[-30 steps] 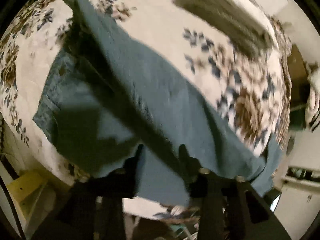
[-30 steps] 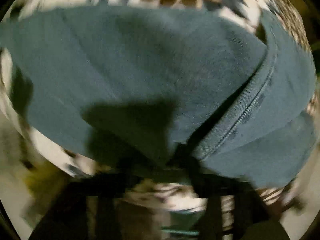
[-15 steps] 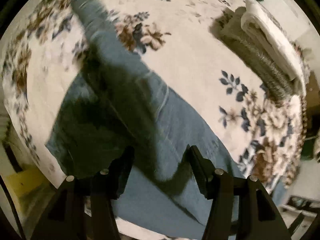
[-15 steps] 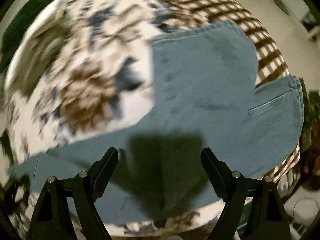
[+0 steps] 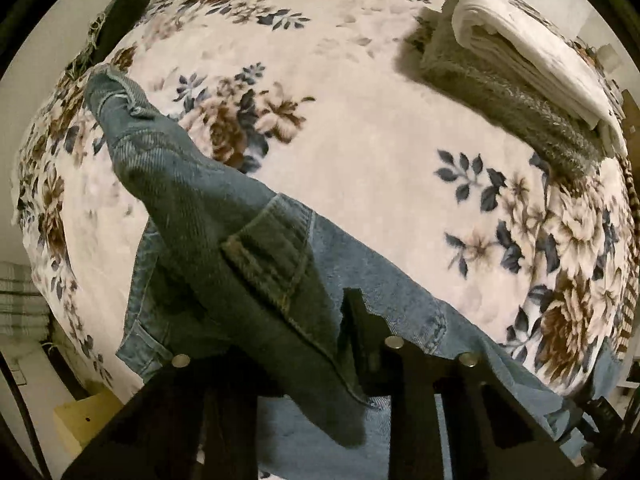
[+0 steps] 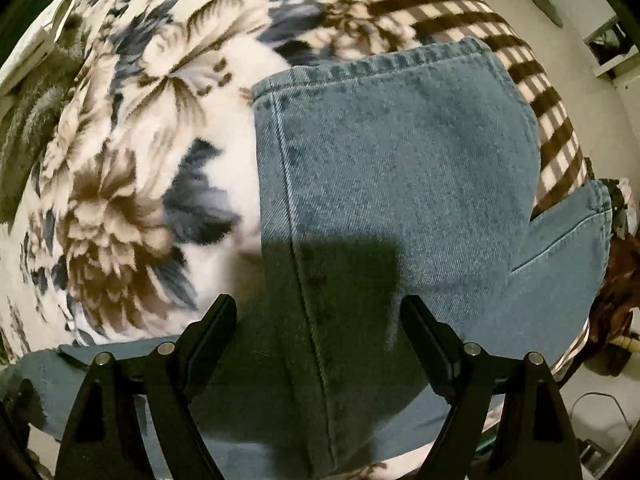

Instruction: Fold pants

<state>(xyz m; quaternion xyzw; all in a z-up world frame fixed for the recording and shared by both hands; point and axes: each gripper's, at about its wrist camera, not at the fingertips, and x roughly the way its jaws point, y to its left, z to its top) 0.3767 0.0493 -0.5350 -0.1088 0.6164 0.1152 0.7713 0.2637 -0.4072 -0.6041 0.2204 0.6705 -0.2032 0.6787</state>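
- the pants (image 5: 224, 216), blue denim, lie on the flowered blanket (image 5: 360, 120); one doubled-over part rises off the bed toward the left gripper (image 5: 296, 340).
- the left gripper's jaws have just been closing, and denim sits between them; they look pinched on that raised fold, though the cloth hides one finger, so the bite cannot be judged fully.
- the right gripper (image 6: 318, 332) hangs spread wide above the pants (image 6: 392, 184), its fingers astride the side seam and clear of the fabric, holding nothing.
- risk: the left pinch may catch only the top layer, so a lift would peel the layers apart and spoil the fold.
- risk: with one end held and the other free, any pull could drag the whole garment across the soft blanket, skewing the legs.
- risk: the hems already lie offset in the right view, so a fold made now would probably come out uneven.
- the folded towels (image 5: 520, 64) sit well apart, unlikely to interfere.
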